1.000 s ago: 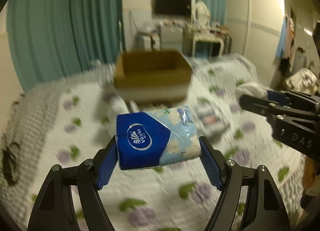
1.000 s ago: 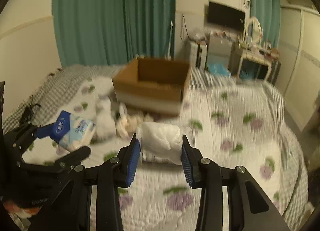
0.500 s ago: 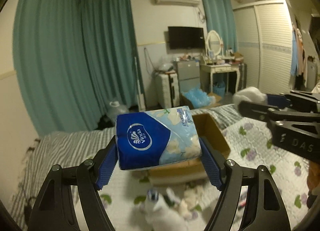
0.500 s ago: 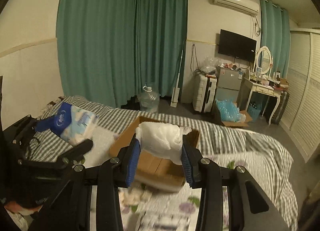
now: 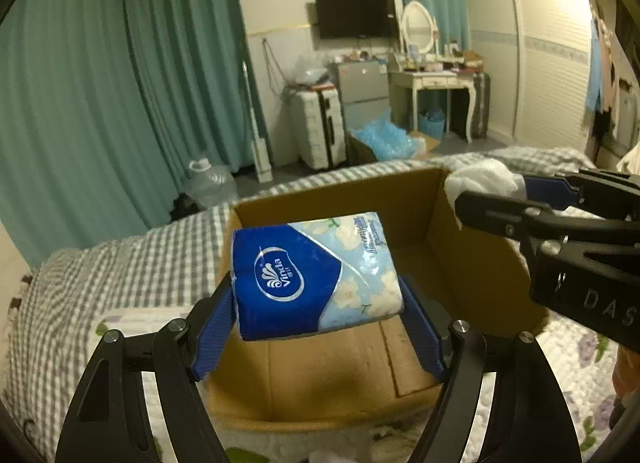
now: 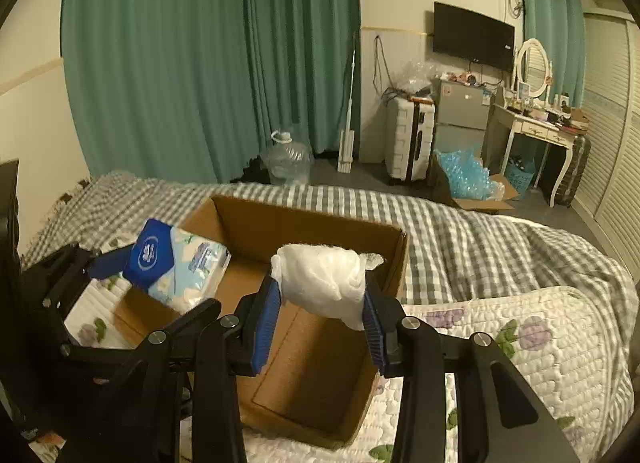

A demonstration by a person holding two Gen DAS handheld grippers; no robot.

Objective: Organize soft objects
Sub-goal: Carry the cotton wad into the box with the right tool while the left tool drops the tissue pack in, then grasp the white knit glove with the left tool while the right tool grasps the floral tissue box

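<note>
My left gripper is shut on a blue Vinda tissue pack and holds it above the open cardboard box on the bed. My right gripper is shut on a white cloth bundle, also over the box. The tissue pack shows at the box's left side in the right wrist view. The cloth bundle and right gripper show over the box's far right corner in the left wrist view. The box's visible floor looks bare.
The box sits on a bed with a grey checked blanket and a white floral quilt. Beyond the bed are green curtains, a water jug, a suitcase and a dressing table.
Both grippers have moved forward and now hang over the box, closer than half a second ago. Each still grips its object.
</note>
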